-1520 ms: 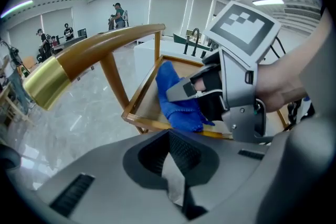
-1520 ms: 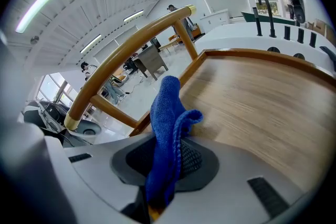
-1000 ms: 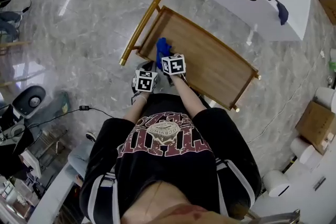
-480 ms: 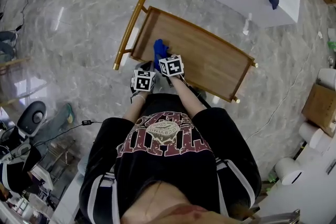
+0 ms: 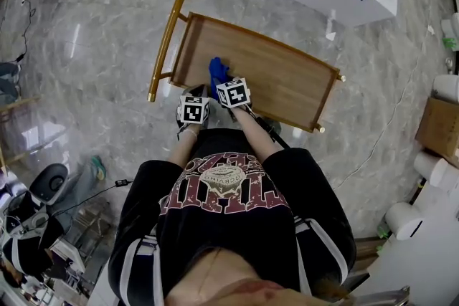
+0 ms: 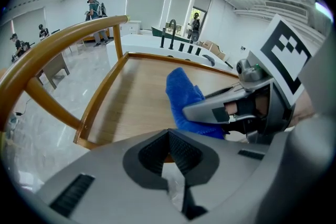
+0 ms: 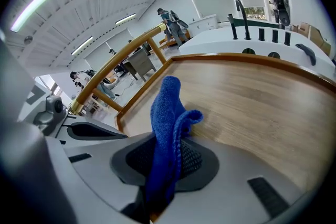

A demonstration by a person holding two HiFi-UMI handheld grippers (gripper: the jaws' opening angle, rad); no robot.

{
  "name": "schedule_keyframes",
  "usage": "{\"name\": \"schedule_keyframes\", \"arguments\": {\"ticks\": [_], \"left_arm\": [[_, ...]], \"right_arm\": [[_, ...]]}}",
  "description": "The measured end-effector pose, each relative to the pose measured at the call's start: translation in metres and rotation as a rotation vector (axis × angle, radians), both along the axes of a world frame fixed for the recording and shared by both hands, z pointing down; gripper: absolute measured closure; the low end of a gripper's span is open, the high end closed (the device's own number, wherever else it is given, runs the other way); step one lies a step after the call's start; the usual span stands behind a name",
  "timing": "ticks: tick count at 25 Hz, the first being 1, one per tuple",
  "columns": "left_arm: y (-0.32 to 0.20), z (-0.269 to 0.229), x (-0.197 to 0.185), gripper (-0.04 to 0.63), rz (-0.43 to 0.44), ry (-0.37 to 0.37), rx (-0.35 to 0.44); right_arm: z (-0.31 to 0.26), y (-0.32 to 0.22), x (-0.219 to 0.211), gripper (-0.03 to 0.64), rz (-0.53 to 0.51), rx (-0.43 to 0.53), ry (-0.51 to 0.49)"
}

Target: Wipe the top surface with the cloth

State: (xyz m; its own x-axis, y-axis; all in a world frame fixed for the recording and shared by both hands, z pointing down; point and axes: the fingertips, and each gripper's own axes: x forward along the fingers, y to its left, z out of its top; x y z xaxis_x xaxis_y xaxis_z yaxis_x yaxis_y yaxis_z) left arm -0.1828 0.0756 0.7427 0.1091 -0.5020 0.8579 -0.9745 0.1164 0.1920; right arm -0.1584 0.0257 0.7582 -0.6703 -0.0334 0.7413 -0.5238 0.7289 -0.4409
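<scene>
right gripper (image 7: 167, 176) is clamped on the blue cloth (image 7: 167, 107) at the wooden top's (image 7: 252, 92) near-left corner, looks soft, light and floppy so pinch a bunched fold, left gripper (image 6: 172, 160) closed on nothing

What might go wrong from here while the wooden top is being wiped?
The blue cloth bunches upright in the right gripper, so little may touch the wooden top, leaving patches. The raised rim lies close and might snag the fingers. The left gripper, shut and empty, sits alongside and may bump.
</scene>
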Motion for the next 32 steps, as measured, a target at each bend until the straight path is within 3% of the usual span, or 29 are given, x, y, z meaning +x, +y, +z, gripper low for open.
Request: {"name": "schedule_keyframes", "arguments": {"ticks": [32], "left_arm": [[-0.053, 0.005, 0.082, 0.549, 0.221, 0.036, -0.003]], "right_arm": [[0.002, -0.018, 0.105, 0.531, 0.169, -0.004, 0.057]]}}
